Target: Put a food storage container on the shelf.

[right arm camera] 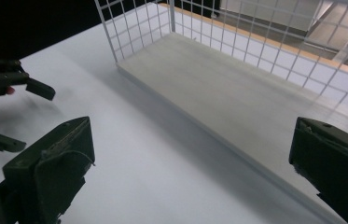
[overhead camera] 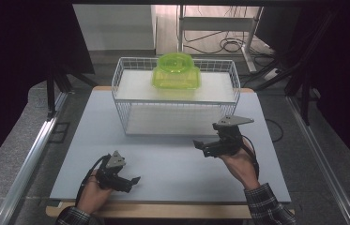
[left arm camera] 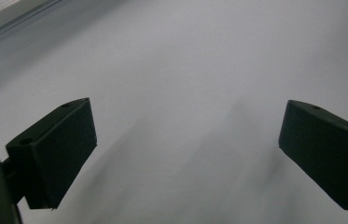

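A white wire rack (overhead camera: 119,110) with two shelves stands at the far middle of the grey table (overhead camera: 172,171). On its upper shelf sits a translucent green plastic container (overhead camera: 176,71). My right gripper (overhead camera: 200,146) hovers just in front of the rack's right end, jaws wide apart with nothing between them. In the right gripper view the right gripper (right arm camera: 190,140) faces the rack's bare lower shelf (right arm camera: 237,93). My left gripper (overhead camera: 134,183) rests low near the table's front left, open and empty. In the left gripper view the left gripper (left arm camera: 188,123) looks onto bare tabletop.
Metal rails (overhead camera: 32,150) run along both sides of the table. Cables and a desk frame (overhead camera: 219,28) lie on the floor behind the rack. Dark curtains close off left and right. The right gripper view shows the left gripper (right arm camera: 22,116) at its left edge.
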